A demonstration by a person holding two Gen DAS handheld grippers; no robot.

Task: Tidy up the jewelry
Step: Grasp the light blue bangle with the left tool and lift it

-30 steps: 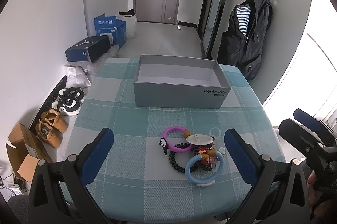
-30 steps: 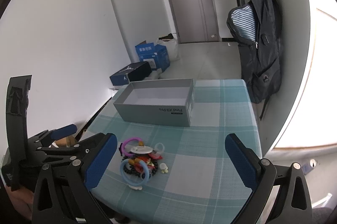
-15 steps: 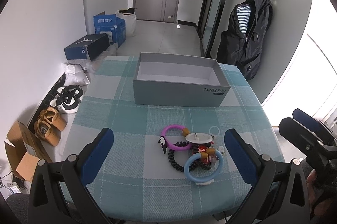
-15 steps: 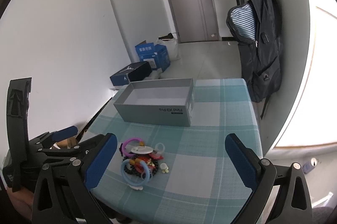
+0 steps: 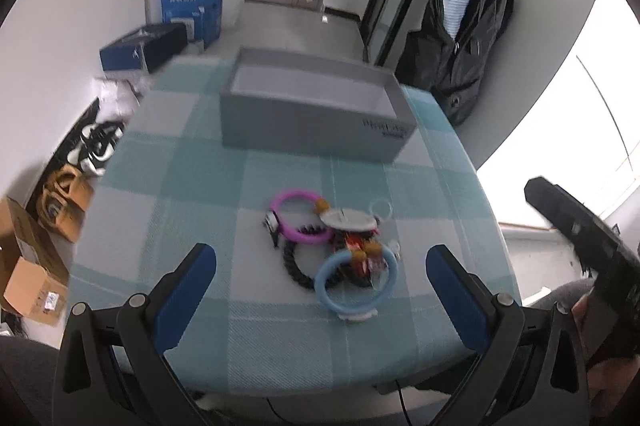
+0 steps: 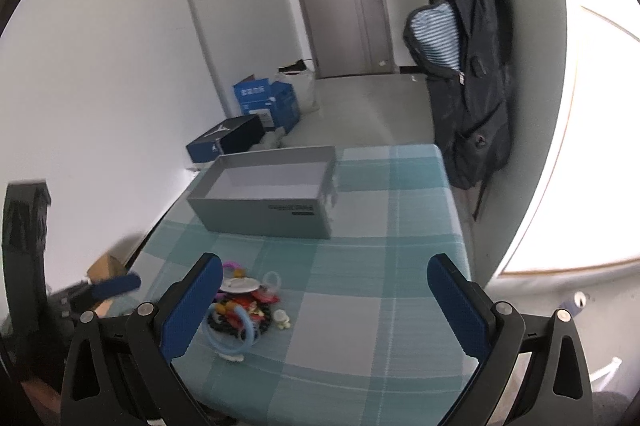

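Note:
A small heap of jewelry [image 5: 334,240] lies on the checked tablecloth: a pink ring bracelet [image 5: 298,216], a light blue ring bracelet [image 5: 354,284], a black coiled band, a white disc and small red and amber pieces. In the right wrist view the same jewelry heap [image 6: 244,308] sits just beyond the left finger. Behind it stands an open grey box [image 5: 316,113] with a white inside, also the grey box [image 6: 266,197]. My left gripper [image 5: 320,292] is open and empty, above the table just in front of the heap. My right gripper [image 6: 322,304] is open and empty too.
The table [image 5: 168,161] drops off at its left, right and near edges. On the floor to the left are shoes [image 5: 96,141], cardboard boxes [image 5: 28,262] and blue boxes [image 5: 180,5]. A dark backpack [image 5: 468,37] hangs at the back right.
Both grippers have moved forward and lower toward the table, so the jewelry heap and the box look larger. The jaws stay open. Nothing on the table has moved.

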